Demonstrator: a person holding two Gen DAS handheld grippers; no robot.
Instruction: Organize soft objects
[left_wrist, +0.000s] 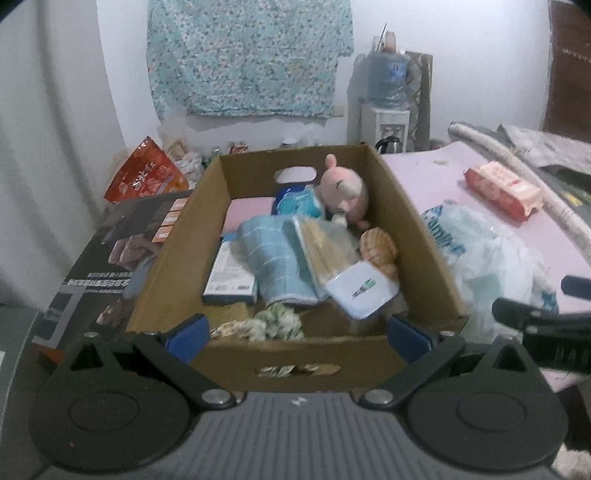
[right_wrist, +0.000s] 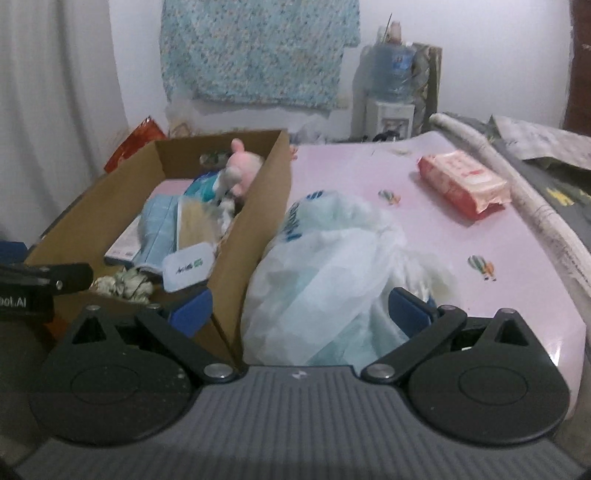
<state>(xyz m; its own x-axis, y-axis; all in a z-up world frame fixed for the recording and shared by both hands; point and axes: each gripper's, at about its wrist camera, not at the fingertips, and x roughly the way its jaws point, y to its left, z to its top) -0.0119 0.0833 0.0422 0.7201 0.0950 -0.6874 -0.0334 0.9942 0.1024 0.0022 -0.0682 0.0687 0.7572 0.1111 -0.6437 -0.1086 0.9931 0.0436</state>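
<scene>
Both grippers gape, empty: the left (left_wrist: 297, 334) at the box's (left_wrist: 177, 254) near wall, the right (right_wrist: 301, 308) around the bag (right_wrist: 332, 266) beside the box. A doll (left_wrist: 341, 194) lies in the box.

White wall (left_wrist: 443, 44) fills the upper frame, a blue floral cloth (left_wrist: 247, 55) hanging across the upper middle. Upper right, a water dispenser (left_wrist: 386, 122) with its blue bottle (left_wrist: 388, 77) stands against the wall. White curtain (right_wrist: 55, 110) down the left edge. A dark brown door (left_wrist: 569, 74) sits at the far right. A pink tabletop (right_wrist: 461, 229) spreads across the right, rolled newspaper (right_wrist: 517, 192) along its edge. Light is dim and even.
</scene>
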